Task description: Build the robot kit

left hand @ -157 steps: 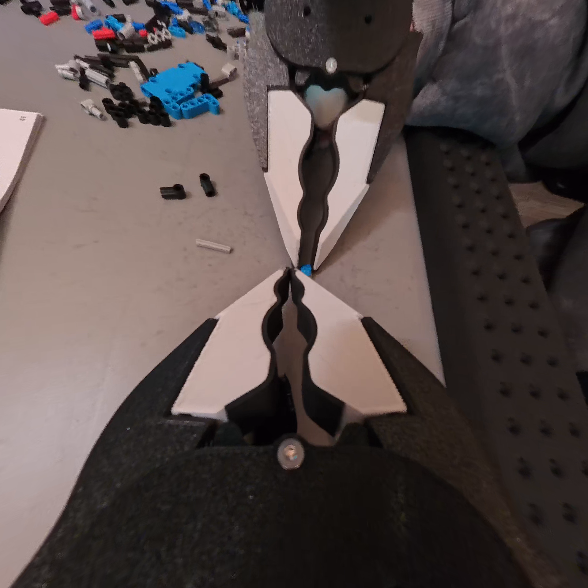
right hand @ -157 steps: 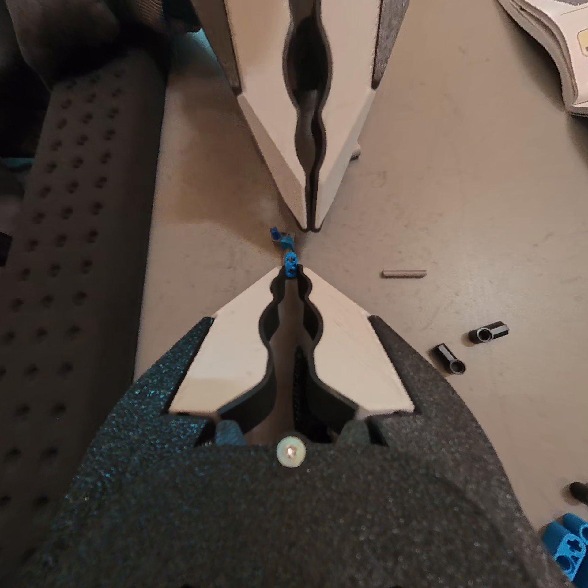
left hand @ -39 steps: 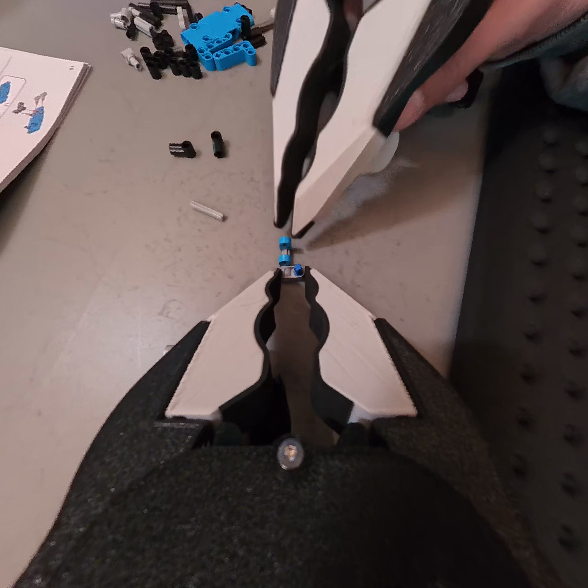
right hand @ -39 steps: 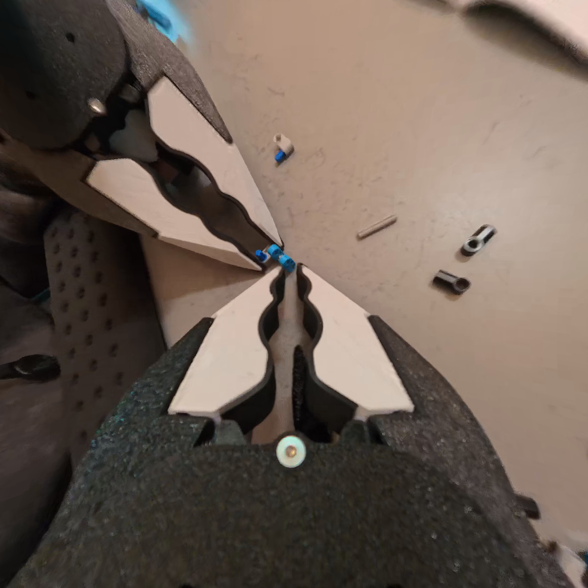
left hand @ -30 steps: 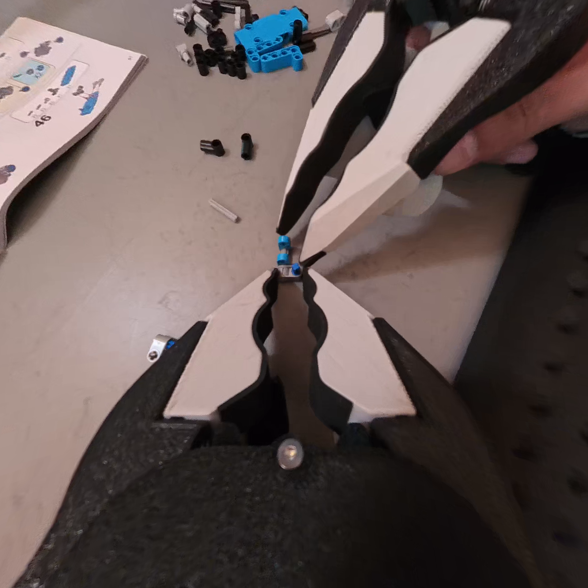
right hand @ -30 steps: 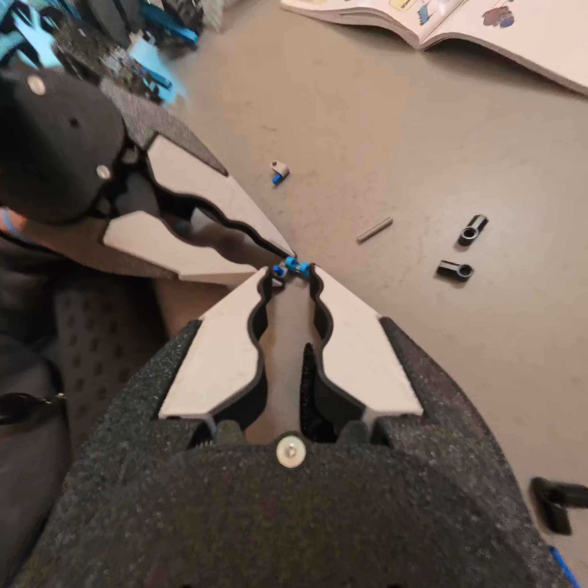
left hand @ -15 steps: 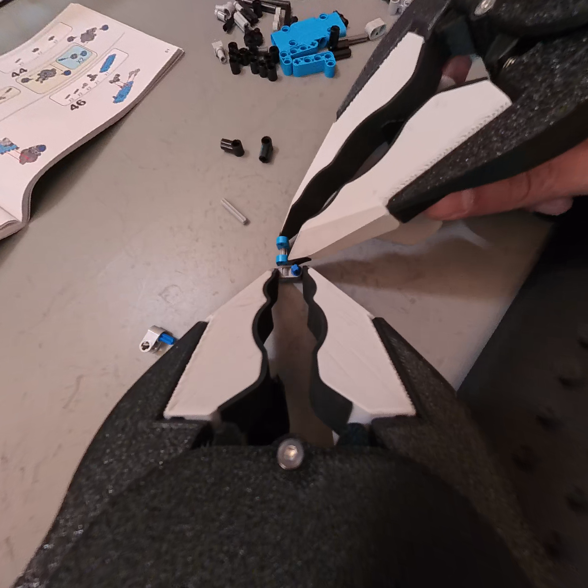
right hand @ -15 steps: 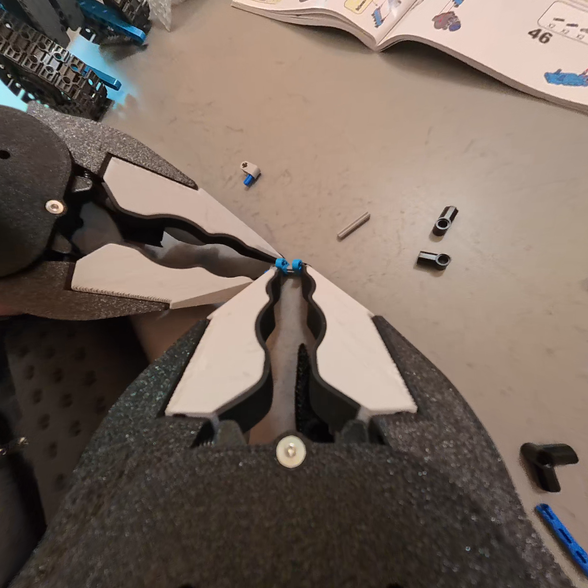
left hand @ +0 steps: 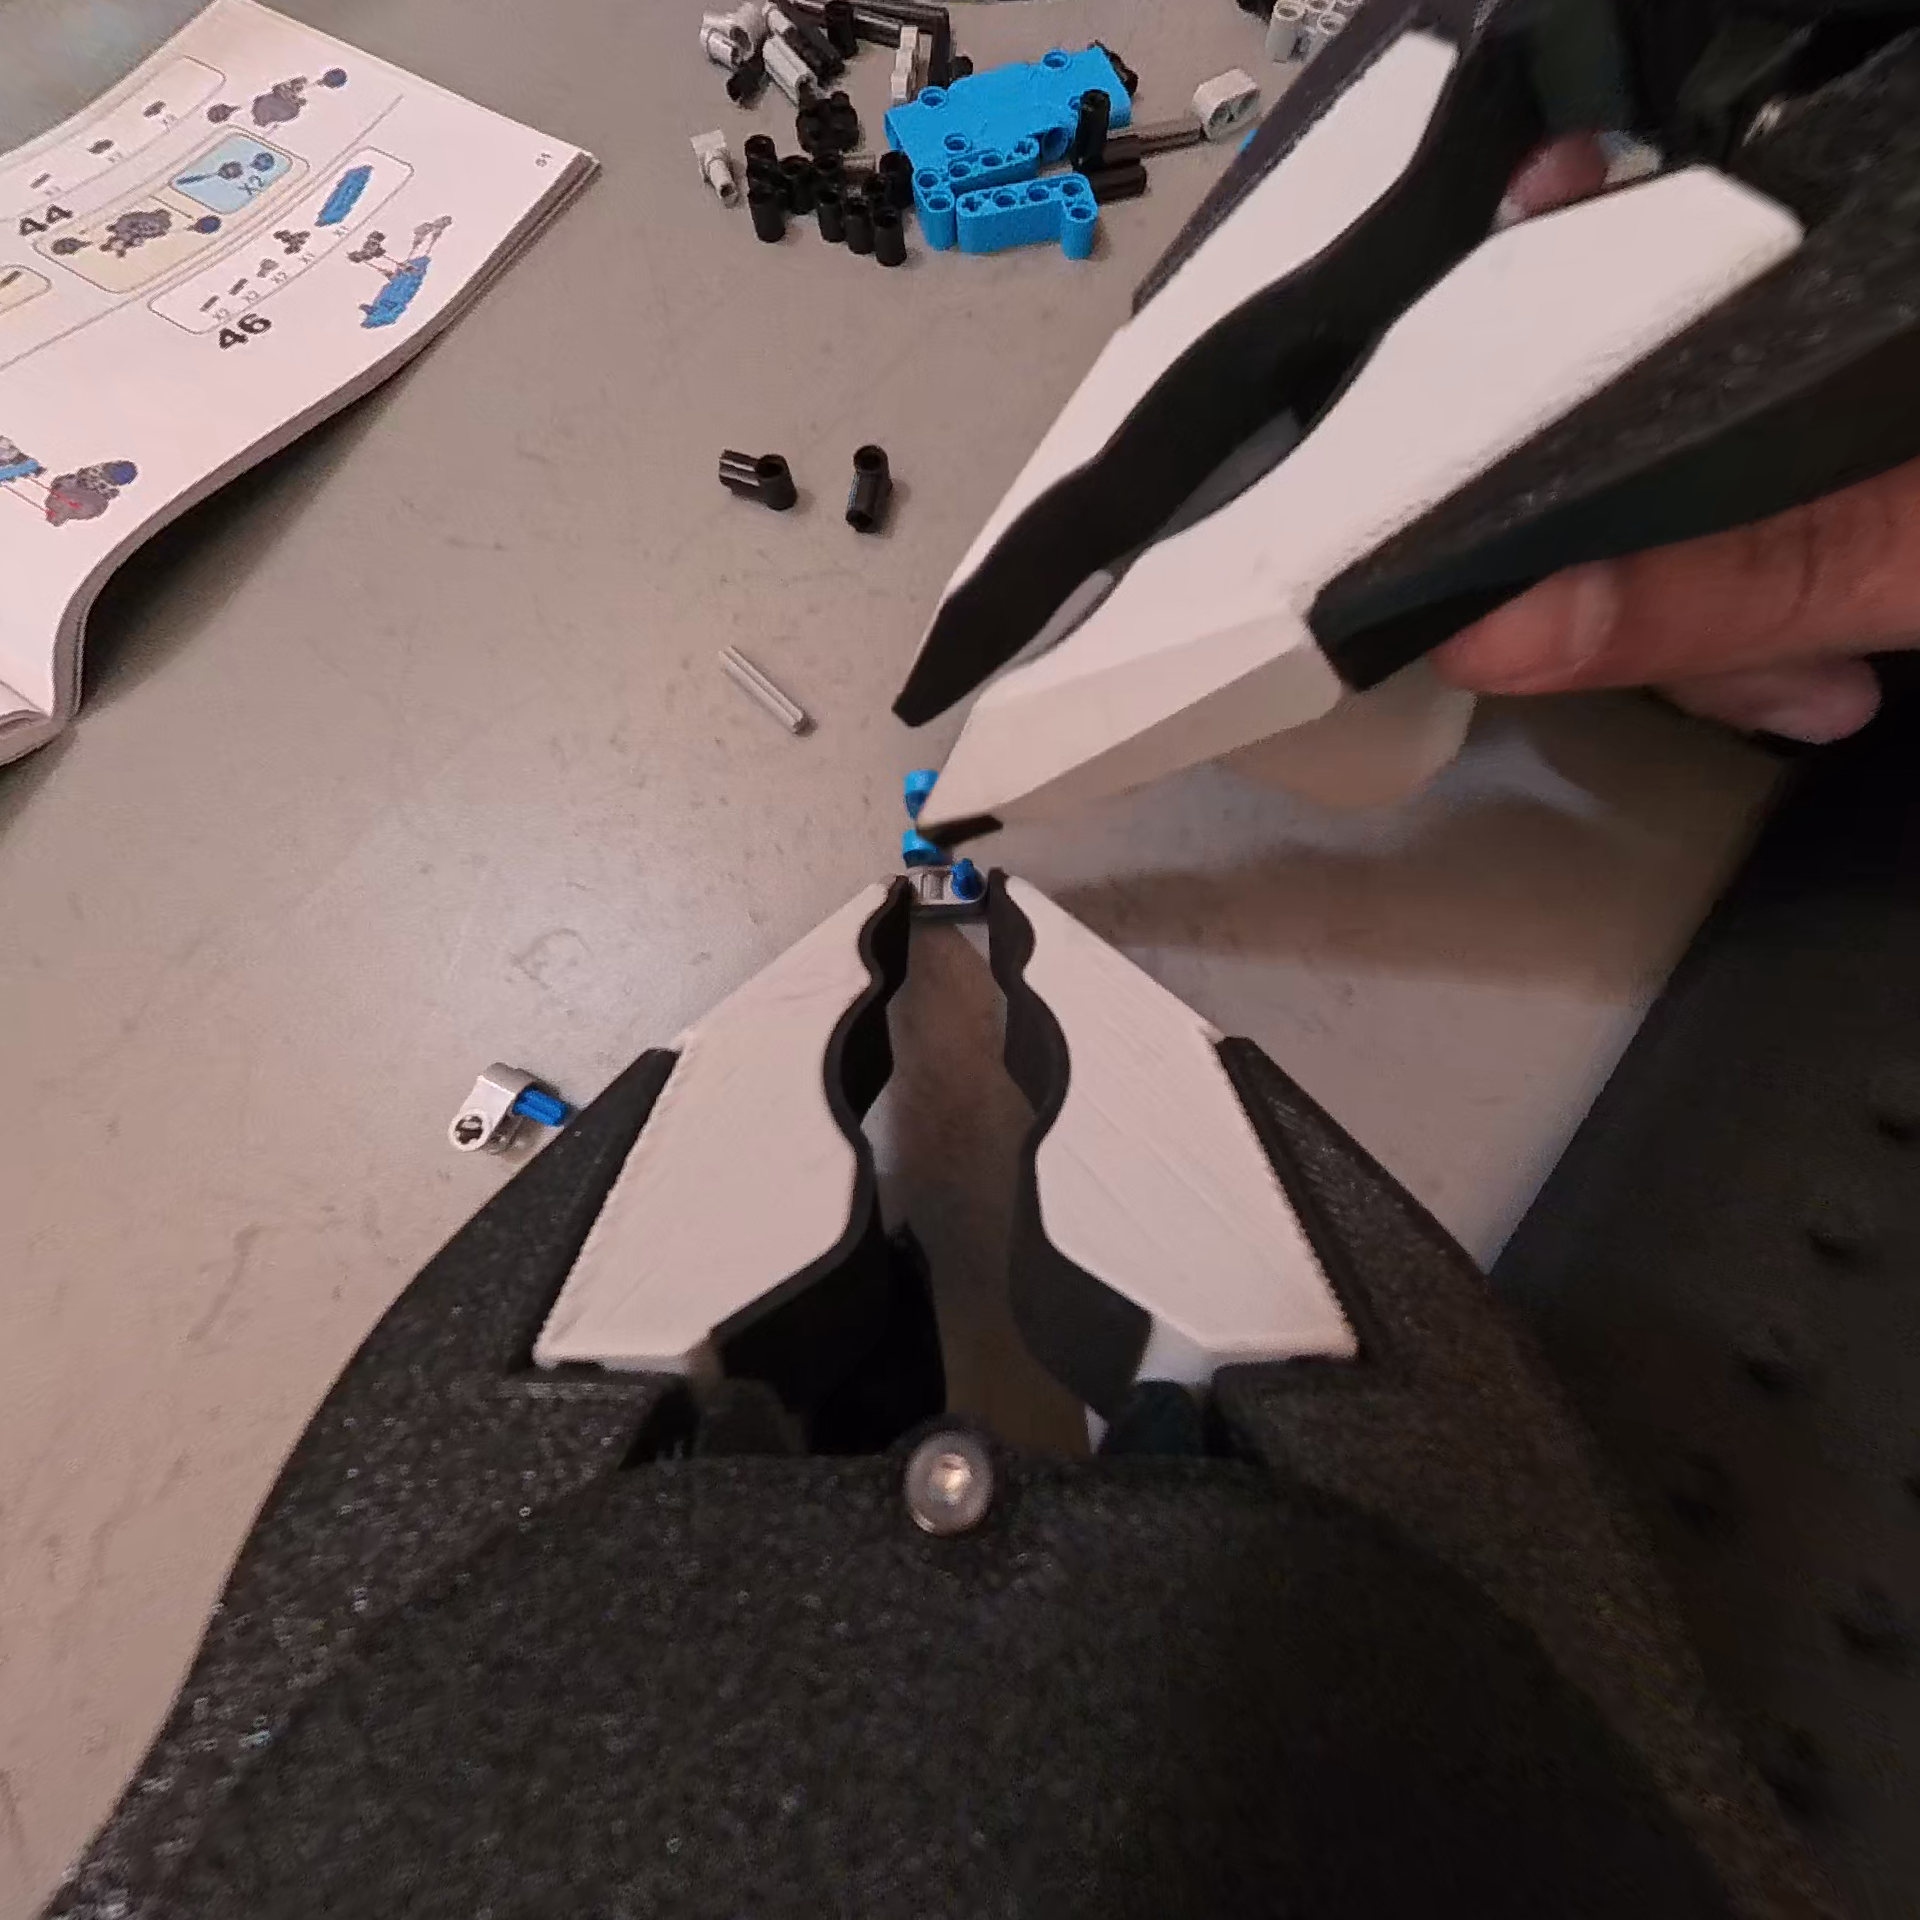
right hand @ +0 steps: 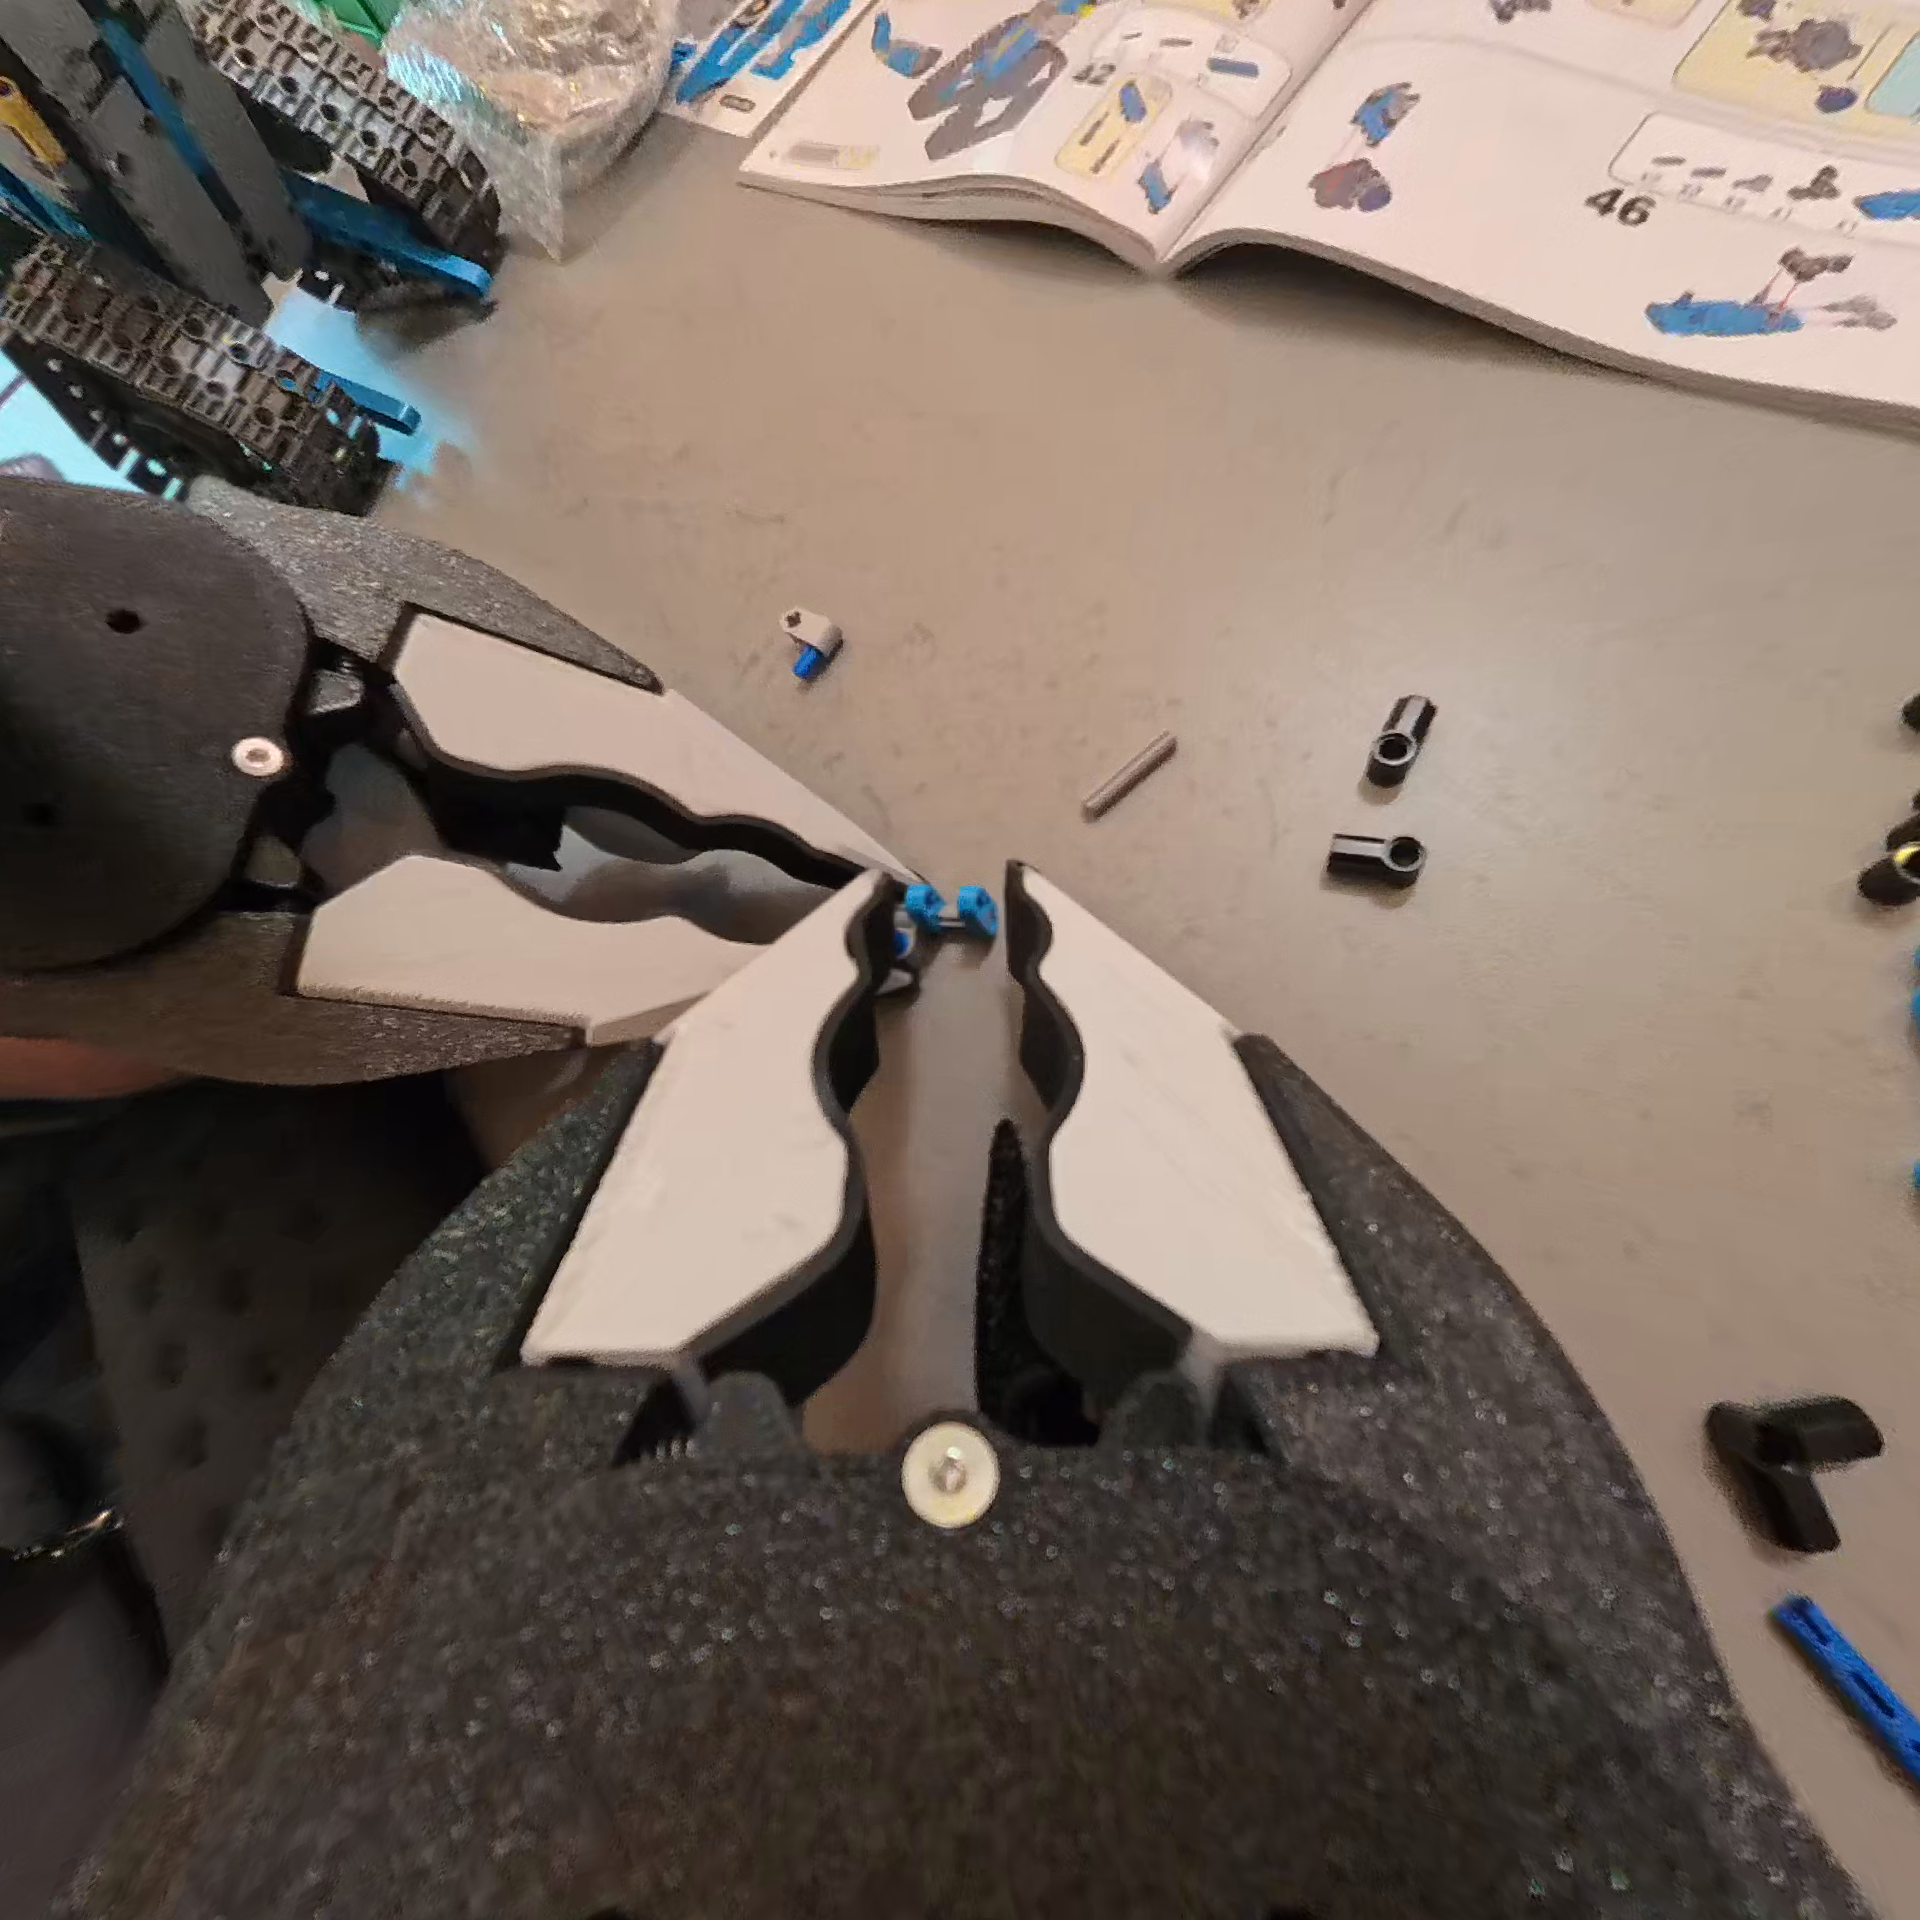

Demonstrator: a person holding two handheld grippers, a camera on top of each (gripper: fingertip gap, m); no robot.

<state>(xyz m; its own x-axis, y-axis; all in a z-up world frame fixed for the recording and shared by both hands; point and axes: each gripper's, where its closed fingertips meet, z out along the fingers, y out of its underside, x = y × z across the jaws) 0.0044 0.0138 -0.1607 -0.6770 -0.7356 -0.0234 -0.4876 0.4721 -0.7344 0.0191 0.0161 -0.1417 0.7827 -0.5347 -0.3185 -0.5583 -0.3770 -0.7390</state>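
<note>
1. Pinching a tiny grey piece [left hand: 943, 891] by its tips, the left tongs [left hand: 943, 896] are closed tight on it; a little blue pin [left hand: 916, 812] sticks out of that piece.
2. Right tongs [right hand: 948, 902] are open a little way, with the blue pin between their tips but not squeezed.
3. Both tongs meet tip to tip just above the grey tabletop [left hand: 364, 831].
4. A small grey rod [left hand: 764, 690] and two black tubes [left hand: 805, 483] lie near them on the tabletop.
5. Another grey piece with a blue pin [left hand: 504, 1112] lies beside the left tongs.
6. An open booklet [right hand: 1455, 135] and a pile of black and blue bricks [left hand: 935, 156] sit farther away.
7. A hand [left hand: 1704, 634] holds the right tongs.
</note>
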